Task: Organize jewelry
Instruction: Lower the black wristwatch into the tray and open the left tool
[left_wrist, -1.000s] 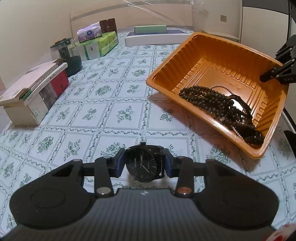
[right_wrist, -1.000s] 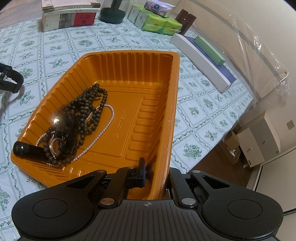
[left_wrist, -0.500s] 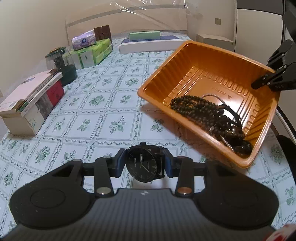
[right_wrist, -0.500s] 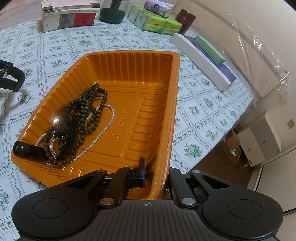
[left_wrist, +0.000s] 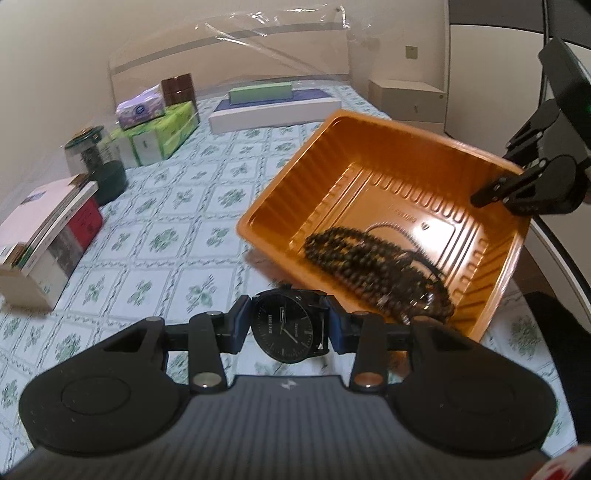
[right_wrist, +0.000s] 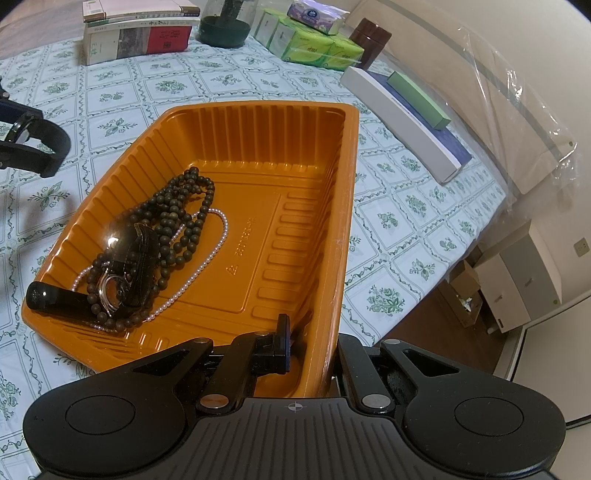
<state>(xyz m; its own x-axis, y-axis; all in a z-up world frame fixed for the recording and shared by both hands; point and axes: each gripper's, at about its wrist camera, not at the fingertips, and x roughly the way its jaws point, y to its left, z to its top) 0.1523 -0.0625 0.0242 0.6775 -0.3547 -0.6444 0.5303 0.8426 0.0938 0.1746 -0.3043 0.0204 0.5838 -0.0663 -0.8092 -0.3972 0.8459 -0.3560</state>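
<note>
A black wristwatch (left_wrist: 289, 326) with a dark dial sits clamped between the pads of my left gripper (left_wrist: 289, 326), held above the tablecloth just short of the near rim of the orange tray (left_wrist: 369, 192). Dark wooden beads (left_wrist: 369, 262) lie heaped in the tray. In the right wrist view my right gripper (right_wrist: 314, 343) is shut on the near side wall of the orange tray (right_wrist: 258, 129), which tilts up. Inside lie dark beads (right_wrist: 177, 210), a pearl strand (right_wrist: 207, 254) and a black strap item (right_wrist: 66, 301). The watch's strap (right_wrist: 40, 147) shows at the left edge.
On the flower-patterned tablecloth (left_wrist: 159, 240) stand a stack of books (left_wrist: 48, 232), a dark glass jar (left_wrist: 96, 162), green tissue packs (left_wrist: 162, 133) and a long white box (left_wrist: 273, 110) at the back. The table edge drops off at the right, with cabinets (right_wrist: 517, 280) below.
My left gripper with the watch has risen and come closer to the tray, which now looms larger in its view. The right gripper and the tray have kept still.
</note>
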